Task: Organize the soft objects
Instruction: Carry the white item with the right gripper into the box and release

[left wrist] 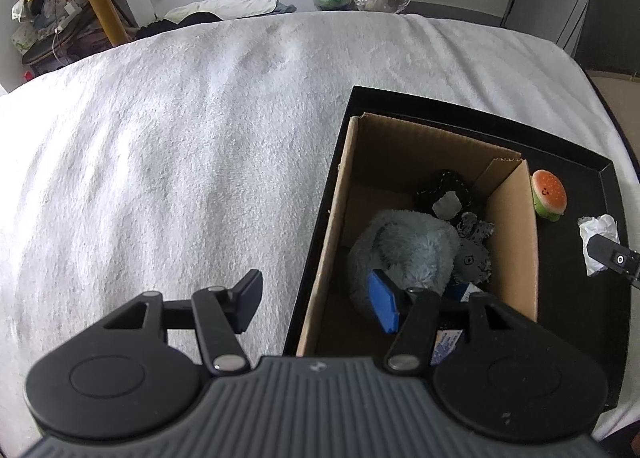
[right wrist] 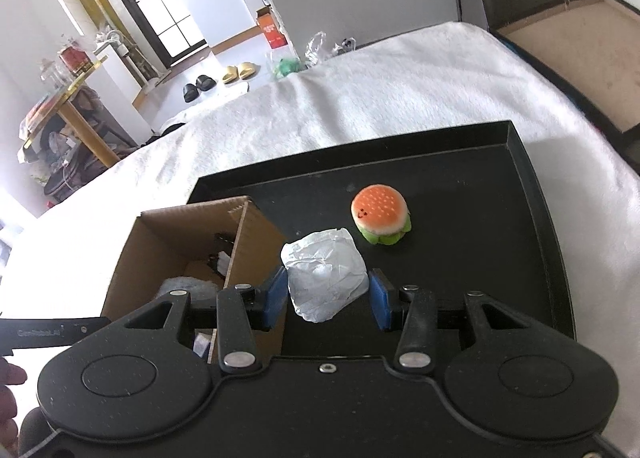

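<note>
- The right gripper (right wrist: 328, 300) is nearest the right wrist camera. Its blue pads (right wrist: 277, 297) pinch a crumpled white paper ball (right wrist: 324, 278), just beside the cardboard box (right wrist: 256, 234).
- The left gripper (left wrist: 316, 300) has its jaws apart with nothing between them. One finger hangs over the box, above a fluffy grey-blue plush toy (left wrist: 404, 246).
- The box stands in a black tray (right wrist: 536, 218). More soft things lie in the box: a dark one (left wrist: 444, 186) and a grey one with a drawn face (left wrist: 474, 258).
- A little burger plush (right wrist: 380, 214) sits in the tray, just outside the box.
- The tray rests on a white fluffy blanket (left wrist: 180, 138).
</note>
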A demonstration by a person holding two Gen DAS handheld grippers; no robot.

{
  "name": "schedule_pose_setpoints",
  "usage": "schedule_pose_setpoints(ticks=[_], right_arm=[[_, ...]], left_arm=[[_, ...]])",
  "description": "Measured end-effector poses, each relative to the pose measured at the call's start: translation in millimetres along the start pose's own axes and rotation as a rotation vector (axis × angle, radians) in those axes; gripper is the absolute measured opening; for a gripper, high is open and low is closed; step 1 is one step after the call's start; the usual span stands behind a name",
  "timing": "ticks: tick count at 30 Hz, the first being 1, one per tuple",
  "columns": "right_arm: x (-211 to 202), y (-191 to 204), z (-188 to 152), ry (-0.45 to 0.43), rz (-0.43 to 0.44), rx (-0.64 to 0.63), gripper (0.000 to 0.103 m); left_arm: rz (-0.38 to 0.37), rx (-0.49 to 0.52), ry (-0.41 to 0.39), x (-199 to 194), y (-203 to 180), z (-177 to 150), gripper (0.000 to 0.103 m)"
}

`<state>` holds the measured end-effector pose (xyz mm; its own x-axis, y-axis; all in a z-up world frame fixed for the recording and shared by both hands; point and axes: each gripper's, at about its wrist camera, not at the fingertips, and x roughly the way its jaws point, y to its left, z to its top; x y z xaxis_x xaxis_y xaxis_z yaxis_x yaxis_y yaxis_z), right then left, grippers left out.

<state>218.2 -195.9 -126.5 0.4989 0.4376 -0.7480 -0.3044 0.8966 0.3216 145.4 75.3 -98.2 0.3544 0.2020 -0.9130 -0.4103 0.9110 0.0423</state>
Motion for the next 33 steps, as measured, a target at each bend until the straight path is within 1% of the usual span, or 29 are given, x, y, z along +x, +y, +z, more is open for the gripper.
schedule_pose_setpoints(ticks=[12,20,33], right_arm=[[-20.5,22.5,-1.1,-0.008,0.003,-0.031,0.044],[-26.5,42.3,-2.4,-0.002,0.019,-0.058,0.044],[-29.4,73.6,-13.5,0.02,0.025,-0.102,0.044]], left_arm=[[-0.062,-0.03,-0.006,-4.7,11.3,-6.5,0.057],[-0.097,-0.048,-0.004,-3.2,19.6,-10.8,0.057],[-0.15,-0.09,0.013,6.6,37.0,-19.7,0.057]])
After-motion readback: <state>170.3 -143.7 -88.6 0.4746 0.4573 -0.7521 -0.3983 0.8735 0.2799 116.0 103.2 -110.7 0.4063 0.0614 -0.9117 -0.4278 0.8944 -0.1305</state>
